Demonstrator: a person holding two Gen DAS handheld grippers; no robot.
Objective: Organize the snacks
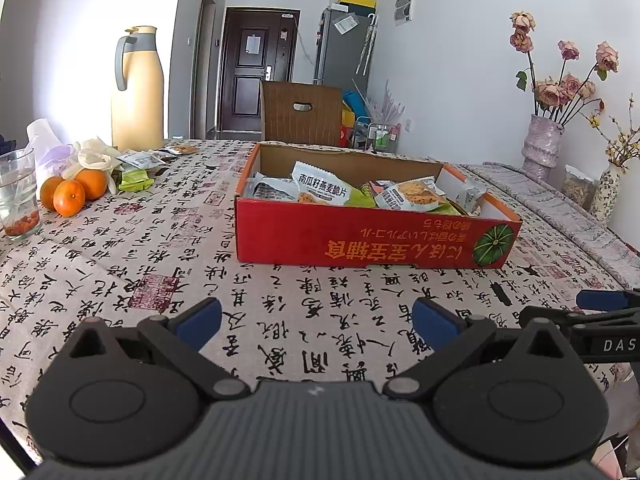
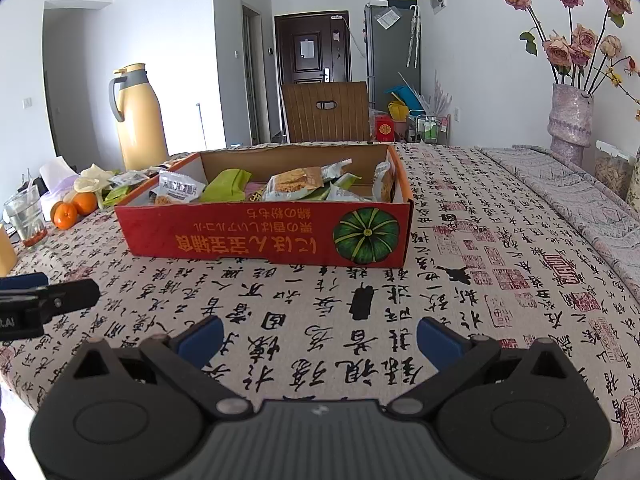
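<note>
A shallow red cardboard box [image 1: 360, 240] [image 2: 256, 236] with a pumpkin picture stands mid-table and holds several snack packets [image 1: 320, 186] [image 2: 294, 184]. More loose packets [image 1: 138, 160] [image 2: 128, 179] lie on the cloth left of the box, a green one [image 1: 134, 181] among them. My left gripper [image 1: 316, 320] hovers low over the cloth in front of the box, open and empty. My right gripper [image 2: 318, 338] is beside it, also open and empty, short of the box's front wall. Each gripper's tip shows at the edge of the other view.
Oranges [image 1: 70, 196] [image 2: 66, 214], a glass [image 1: 18, 196] [image 2: 28, 216] and a yellow thermos jug [image 1: 136, 88] [image 2: 138, 116] stand at the left. A pink vase of dried roses [image 1: 542, 144] [image 2: 570, 120] is at the right. A brown chair [image 1: 302, 112] [image 2: 326, 110] is behind the table.
</note>
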